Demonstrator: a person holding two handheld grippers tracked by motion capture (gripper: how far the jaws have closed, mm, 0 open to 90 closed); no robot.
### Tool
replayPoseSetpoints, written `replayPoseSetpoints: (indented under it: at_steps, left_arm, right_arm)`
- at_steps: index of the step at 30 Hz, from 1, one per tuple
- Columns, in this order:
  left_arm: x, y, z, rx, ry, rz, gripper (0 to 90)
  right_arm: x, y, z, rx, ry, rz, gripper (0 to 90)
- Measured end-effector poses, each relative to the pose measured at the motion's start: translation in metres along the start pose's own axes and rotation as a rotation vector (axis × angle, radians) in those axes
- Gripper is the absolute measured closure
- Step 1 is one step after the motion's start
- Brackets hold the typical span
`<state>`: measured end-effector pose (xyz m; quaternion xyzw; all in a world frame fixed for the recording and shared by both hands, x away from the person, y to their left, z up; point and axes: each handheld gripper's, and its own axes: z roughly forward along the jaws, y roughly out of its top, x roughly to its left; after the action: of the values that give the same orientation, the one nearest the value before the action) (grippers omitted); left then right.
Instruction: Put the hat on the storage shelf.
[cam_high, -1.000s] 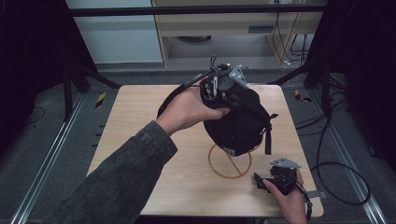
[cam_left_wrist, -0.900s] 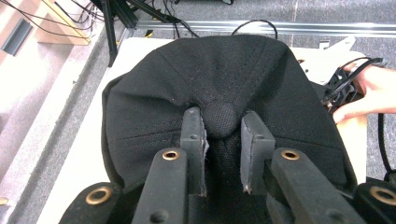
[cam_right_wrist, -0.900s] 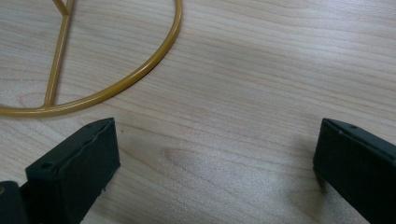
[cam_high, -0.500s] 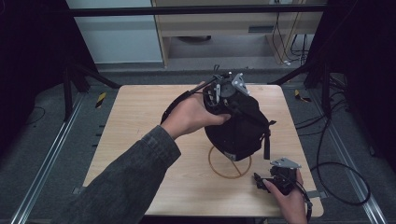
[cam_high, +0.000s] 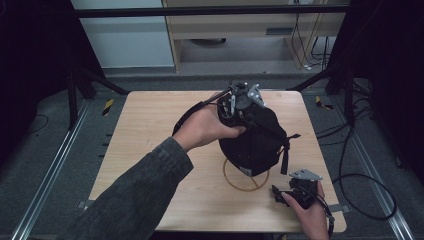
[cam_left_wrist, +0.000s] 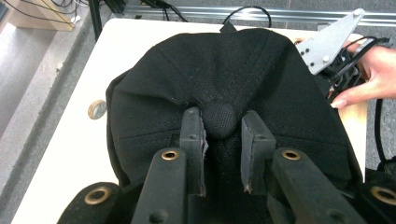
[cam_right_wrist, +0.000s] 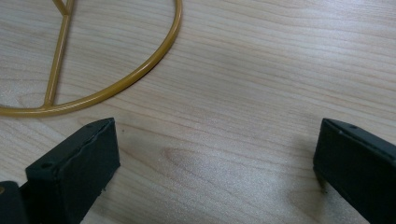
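The left hand-held gripper (cam_left_wrist: 219, 154) is clenched on the top button of a black cap (cam_high: 255, 137), holding it over the gold wire stand (cam_high: 245, 177) on the table (cam_high: 150, 130). Seating the cap seems nearly done; releasing remains. Right hand-held gripper (cam_right_wrist: 215, 154) rests released beside the stand.

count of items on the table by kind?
Cap: 1
Gold wire stand: 1
Coin: 1
Tongs: 2, left and right
Total: 5
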<state>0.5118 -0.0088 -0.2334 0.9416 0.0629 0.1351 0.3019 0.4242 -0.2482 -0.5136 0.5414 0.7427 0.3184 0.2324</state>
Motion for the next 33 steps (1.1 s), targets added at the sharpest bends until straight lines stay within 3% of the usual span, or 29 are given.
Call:
replayPoseSetpoints:
  at_steps: [33]
  left_arm:
    - [0.0, -0.013, 0.002, -0.001, -0.006, -0.019, 70.7]
  right_arm:
    - [0.0, 0.0, 0.0, 0.0, 0.0, 0.002, 0.5]
